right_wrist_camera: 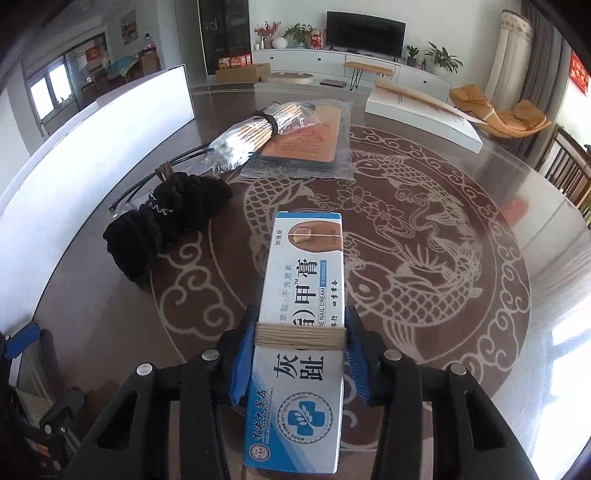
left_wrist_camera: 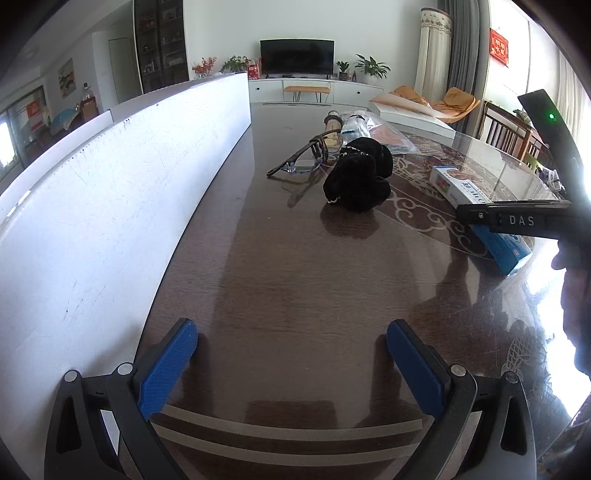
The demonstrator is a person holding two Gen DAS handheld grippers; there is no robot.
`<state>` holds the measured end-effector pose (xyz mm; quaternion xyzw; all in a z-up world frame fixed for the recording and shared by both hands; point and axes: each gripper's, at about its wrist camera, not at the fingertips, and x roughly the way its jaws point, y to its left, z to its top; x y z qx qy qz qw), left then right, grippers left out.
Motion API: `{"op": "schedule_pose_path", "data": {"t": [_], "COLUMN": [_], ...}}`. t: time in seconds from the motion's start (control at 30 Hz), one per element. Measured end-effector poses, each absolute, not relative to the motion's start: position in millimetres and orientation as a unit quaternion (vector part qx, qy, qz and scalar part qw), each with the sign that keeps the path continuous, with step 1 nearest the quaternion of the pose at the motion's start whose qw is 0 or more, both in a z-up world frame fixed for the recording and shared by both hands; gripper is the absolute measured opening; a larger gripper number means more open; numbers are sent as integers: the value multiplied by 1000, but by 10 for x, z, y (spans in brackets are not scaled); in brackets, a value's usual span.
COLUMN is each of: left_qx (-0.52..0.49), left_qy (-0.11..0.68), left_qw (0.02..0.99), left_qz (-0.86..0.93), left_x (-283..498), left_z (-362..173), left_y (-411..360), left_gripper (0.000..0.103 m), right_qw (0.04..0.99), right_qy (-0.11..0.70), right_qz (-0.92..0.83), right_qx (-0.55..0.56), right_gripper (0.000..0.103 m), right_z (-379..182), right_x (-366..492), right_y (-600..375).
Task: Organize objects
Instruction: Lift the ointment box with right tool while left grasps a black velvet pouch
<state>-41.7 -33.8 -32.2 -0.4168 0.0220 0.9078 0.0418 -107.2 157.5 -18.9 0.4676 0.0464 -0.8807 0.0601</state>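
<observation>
Your right gripper [right_wrist_camera: 299,354] has its fingers clamped across the nail cream box [right_wrist_camera: 301,332], long axis pointing straight ahead over the worktop [right_wrist_camera: 461,332]; your left gripper [left_wrist_camera: 291,365] hovers spread wide, the black scrunchie [left_wrist_camera: 360,181] ahead of it.

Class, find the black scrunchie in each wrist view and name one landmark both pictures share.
Left wrist view: black scrunchie lies upper centre, right of the glasses.
Right wrist view: black scrunchie lies centre-left, left of the nail cream box.
Shared landmark: the television on the far wall.
</observation>
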Motion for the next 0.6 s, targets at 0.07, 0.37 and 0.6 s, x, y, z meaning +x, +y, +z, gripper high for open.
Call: {"op": "schedule_pose_path", "data": {"t": [0.07,0.37,0.6], "left_qx": [-417,-417,-417], "left_qy": [22,22,22], "left_qw": [42,42,42], "left_qz": [908,908,908], "left_x": [-416,-409,-433], "left_z": [-322,-323,-316], "left_y": [-338,-343,-339], "left_gripper": [103,103,103], "right_qw": [55,37,55], "right_qy": [48,45,28], "right_qz": [-883,-898,-895], "right_qx": [463,435,442], "right_gripper": [45,58,80], "right_z": [-194,-226,-262], "right_x": [-955,-541,-535], "right_y": [1733,2207,2256]}}
